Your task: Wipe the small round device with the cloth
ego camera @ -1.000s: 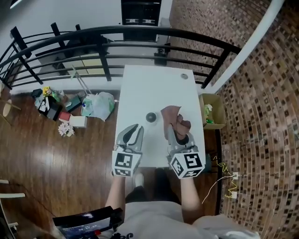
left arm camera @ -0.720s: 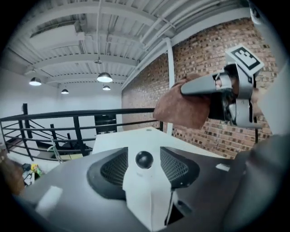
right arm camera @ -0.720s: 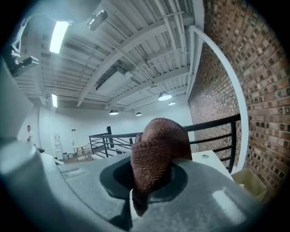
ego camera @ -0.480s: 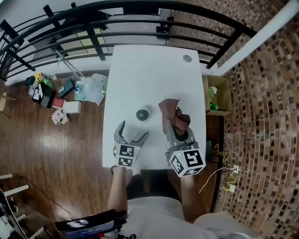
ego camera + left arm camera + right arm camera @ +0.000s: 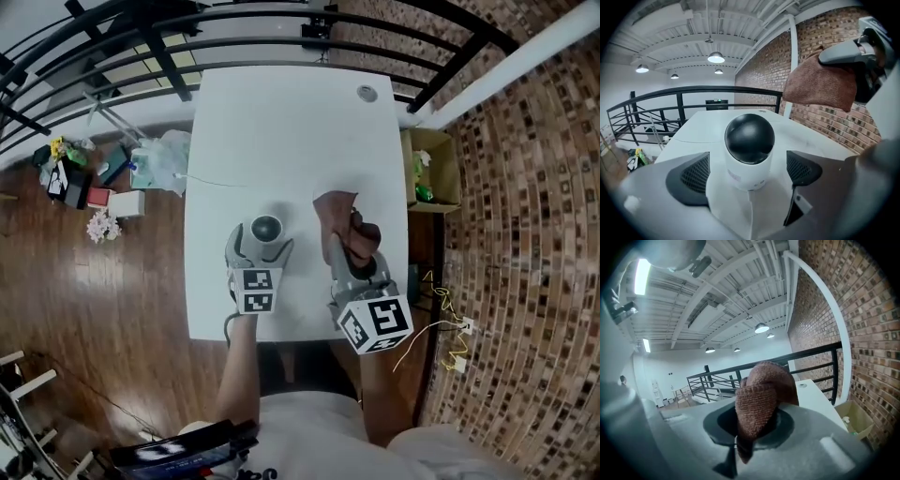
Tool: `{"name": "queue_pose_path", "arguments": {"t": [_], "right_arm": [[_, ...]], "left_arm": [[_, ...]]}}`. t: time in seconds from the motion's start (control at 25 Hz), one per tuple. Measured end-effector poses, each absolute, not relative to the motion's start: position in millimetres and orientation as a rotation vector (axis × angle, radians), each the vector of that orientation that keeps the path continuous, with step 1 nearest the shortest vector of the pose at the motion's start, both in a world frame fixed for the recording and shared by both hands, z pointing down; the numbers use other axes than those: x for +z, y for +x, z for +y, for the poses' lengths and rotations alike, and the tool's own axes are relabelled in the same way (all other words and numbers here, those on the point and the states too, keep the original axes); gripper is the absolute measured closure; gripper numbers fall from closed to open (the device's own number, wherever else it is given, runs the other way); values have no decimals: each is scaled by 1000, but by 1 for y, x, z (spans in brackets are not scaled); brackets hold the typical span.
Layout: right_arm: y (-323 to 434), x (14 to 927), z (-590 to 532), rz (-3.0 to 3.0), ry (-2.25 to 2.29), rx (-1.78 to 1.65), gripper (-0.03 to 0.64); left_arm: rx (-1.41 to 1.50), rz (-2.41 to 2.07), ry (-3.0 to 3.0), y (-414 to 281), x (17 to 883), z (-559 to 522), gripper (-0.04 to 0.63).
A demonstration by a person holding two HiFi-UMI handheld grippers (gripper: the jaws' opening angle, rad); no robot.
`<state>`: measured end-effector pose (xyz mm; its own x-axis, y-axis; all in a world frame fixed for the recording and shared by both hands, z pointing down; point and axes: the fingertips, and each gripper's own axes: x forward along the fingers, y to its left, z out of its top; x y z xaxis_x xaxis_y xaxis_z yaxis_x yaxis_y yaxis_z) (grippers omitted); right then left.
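The small round device (image 5: 266, 228) stands on the white table (image 5: 281, 122); it has a white body and a black dome (image 5: 749, 138). My left gripper (image 5: 260, 246) reaches around it, jaws opening wide, the device between them with a gap to each pad (image 5: 691, 174). My right gripper (image 5: 352, 246) is shut on the brown cloth (image 5: 339, 222), which bunches between its jaws (image 5: 757, 401) and hangs over the table to the device's right. In the left gripper view the cloth (image 5: 820, 84) shows at the upper right.
A black railing (image 5: 234, 42) runs behind the table. A cardboard box (image 5: 433, 169) sits by the brick wall at the right. Bags and clutter (image 5: 103, 173) lie on the wooden floor to the left. A small round fitting (image 5: 367, 93) is set in the table's far right.
My left gripper has opened from shut and moved forward until its jaws stand around the device. The right gripper has kept its hold on the cloth and stayed about where it was.
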<state>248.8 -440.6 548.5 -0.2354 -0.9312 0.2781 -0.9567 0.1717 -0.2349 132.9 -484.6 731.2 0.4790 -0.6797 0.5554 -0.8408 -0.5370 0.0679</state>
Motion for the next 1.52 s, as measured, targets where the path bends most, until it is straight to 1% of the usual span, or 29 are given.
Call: {"name": "queue_pose_path", "arguments": {"t": [0.08, 0.2, 0.36, 0.44, 0.56, 0.68, 0.8, 1.0, 1.12, 1.28, 1.4, 1.52], "right_arm": [[252, 553, -441, -2334, 1907, 568, 597], [257, 555, -440, -2315, 1921, 570, 597], [265, 552, -438, -2300, 1946, 565, 597], [264, 550, -436, -2299, 1955, 561, 597], [260, 543, -434, -2308, 1963, 546, 597], [254, 536, -429, -2328, 1954, 529, 597], [240, 524, -424, -2410, 1856, 509, 597], [198, 498, -404, -2565, 1508, 484, 595], [161, 458, -386, -2702, 1233, 428, 595], [107, 395, -366, -2888, 801, 551, 594], [76, 368, -364, -2911, 672, 586, 594], [51, 382, -366, -2778, 683, 443, 594]], "left_arm": [[684, -1296, 2387, 135, 737, -492, 62], [690, -1319, 2375, 135, 740, -500, 157], [708, -1297, 2376, 139, 741, -499, 174], [702, -1279, 2377, 141, 741, -497, 219], [689, -1243, 2366, 140, 741, -495, 221], [610, -1154, 2320, 140, 731, -487, 219], [584, -1075, 2306, 137, 711, -475, 219], [685, -929, 2409, 124, 658, -448, 218], [777, -838, 2504, 112, 620, -428, 218], [836, -788, 2597, 95, 568, -413, 218], [815, -782, 2650, 88, 534, -405, 218], [776, -769, 2684, 81, 511, -392, 218]]}}
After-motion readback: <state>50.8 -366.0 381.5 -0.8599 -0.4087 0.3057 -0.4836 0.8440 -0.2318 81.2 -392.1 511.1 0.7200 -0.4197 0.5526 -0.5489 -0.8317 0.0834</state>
